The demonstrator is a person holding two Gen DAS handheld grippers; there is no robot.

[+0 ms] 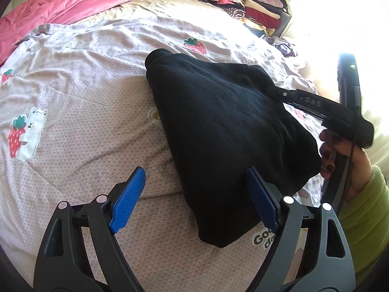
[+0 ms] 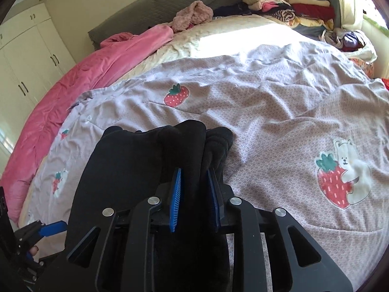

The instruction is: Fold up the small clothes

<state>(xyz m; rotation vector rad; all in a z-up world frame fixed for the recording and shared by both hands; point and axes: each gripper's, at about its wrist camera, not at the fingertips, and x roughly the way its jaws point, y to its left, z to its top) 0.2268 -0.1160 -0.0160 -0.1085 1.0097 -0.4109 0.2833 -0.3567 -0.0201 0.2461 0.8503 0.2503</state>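
- Right wrist view: right gripper [image 2: 193,200] jaws pinch a bunched edge of the black garment [image 2: 136,170], which lies on the bed [image 2: 279,112].
- Left gripper [image 1: 192,199] jaws are spread, empty, over its near corner.
- Soft, light, floppy fleece likely; best taken by corners.

Strong daylight floods in from the right — blowing out the window side [image 1: 340,24] to white glare — while fisheye bending curves the sharp, dark-cornered edges.

The right gripper [image 2: 194,199] pinched a bunched fold of the black garment [image 2: 136,160] between its blue pads [image 2: 176,199], above a bed whose mauve strawberry-print quilt [image 2: 267,112] lay rumpled. A pink blanket [image 2: 80,82] ran along the left, folded clothes [image 2: 291,2] stacked behind.
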